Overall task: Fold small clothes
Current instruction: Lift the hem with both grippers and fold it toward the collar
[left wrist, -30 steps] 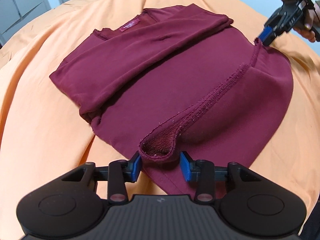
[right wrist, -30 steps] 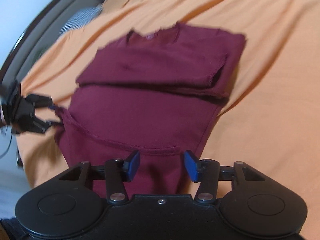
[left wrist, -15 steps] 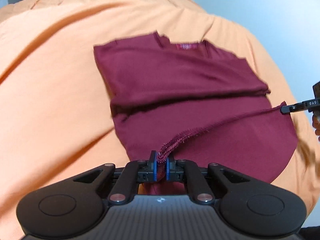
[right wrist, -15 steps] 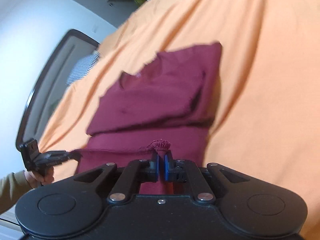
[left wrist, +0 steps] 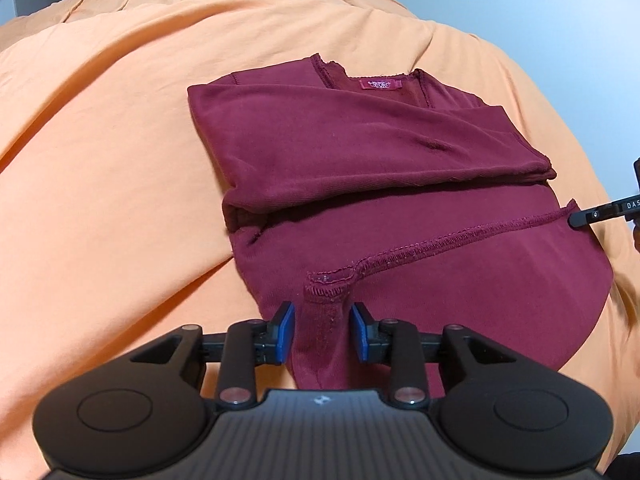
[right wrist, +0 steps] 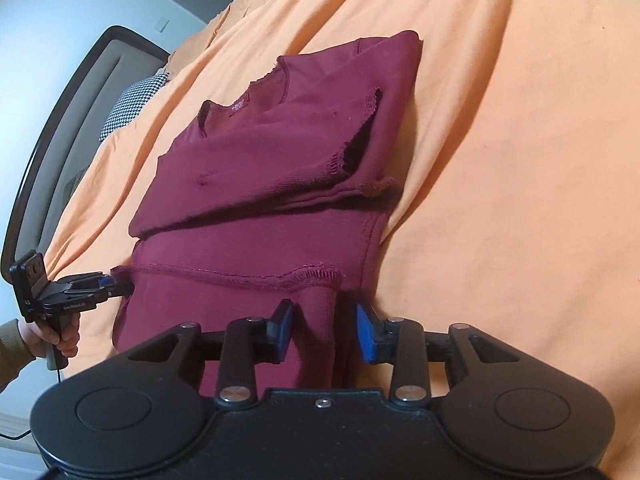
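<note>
Left gripper (left wrist: 322,332) nearest in its own view, blue pads apart and opening, a raised fold of the hem (left wrist: 326,280) standing between them, cloth close to both pads but not pinched. Right gripper (right wrist: 324,330) likewise low in its own view, pads apart and opening, a ridge of the same hem (right wrist: 316,276) between them, nearer the left pad, clear of the right one. Dark red shirt (left wrist: 360,168) just beyond, lying flat on an orange bedsheet (left wrist: 120,160), sleeves folded across the chest, lower part turned up so the stitched hem runs as a line from one gripper to the other. Neck opening and red label (left wrist: 376,85) at the far end. Off to the left in the right view, a hand (right wrist: 52,332) on the left gripper's handle, olive sleeve (right wrist: 10,348) behind it. Farther back, a checked cushion (right wrist: 128,104) at the sheet's edge, then a dark curved frame (right wrist: 60,92) by a pale wall
</note>
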The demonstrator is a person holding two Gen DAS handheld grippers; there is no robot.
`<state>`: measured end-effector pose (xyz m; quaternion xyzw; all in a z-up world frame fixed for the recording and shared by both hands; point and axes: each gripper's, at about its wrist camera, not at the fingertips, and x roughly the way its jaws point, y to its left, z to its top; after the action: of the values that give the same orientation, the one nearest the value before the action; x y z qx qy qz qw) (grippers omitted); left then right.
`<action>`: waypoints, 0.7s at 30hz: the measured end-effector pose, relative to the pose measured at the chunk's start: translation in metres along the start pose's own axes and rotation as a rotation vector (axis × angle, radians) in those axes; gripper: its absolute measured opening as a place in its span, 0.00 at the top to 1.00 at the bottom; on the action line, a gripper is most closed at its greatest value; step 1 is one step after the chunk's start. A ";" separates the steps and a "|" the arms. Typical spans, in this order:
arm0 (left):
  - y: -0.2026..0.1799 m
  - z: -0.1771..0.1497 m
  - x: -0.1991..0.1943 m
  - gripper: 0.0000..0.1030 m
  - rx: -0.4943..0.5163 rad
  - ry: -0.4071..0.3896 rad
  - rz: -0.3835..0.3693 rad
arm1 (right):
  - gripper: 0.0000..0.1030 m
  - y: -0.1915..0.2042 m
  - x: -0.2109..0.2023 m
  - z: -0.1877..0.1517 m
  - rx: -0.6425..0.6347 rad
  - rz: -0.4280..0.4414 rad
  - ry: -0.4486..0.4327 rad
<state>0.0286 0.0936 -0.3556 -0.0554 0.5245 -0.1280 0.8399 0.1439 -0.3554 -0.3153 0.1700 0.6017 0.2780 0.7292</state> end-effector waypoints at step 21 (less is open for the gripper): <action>-0.011 -0.001 -0.001 0.91 -0.062 -0.028 0.070 | 0.95 0.026 0.004 0.000 -0.074 -0.020 -0.031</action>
<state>0.0255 0.0829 -0.3531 -0.0646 0.5181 -0.0815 0.8490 0.1394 -0.3325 -0.3034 0.1413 0.5812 0.2901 0.7471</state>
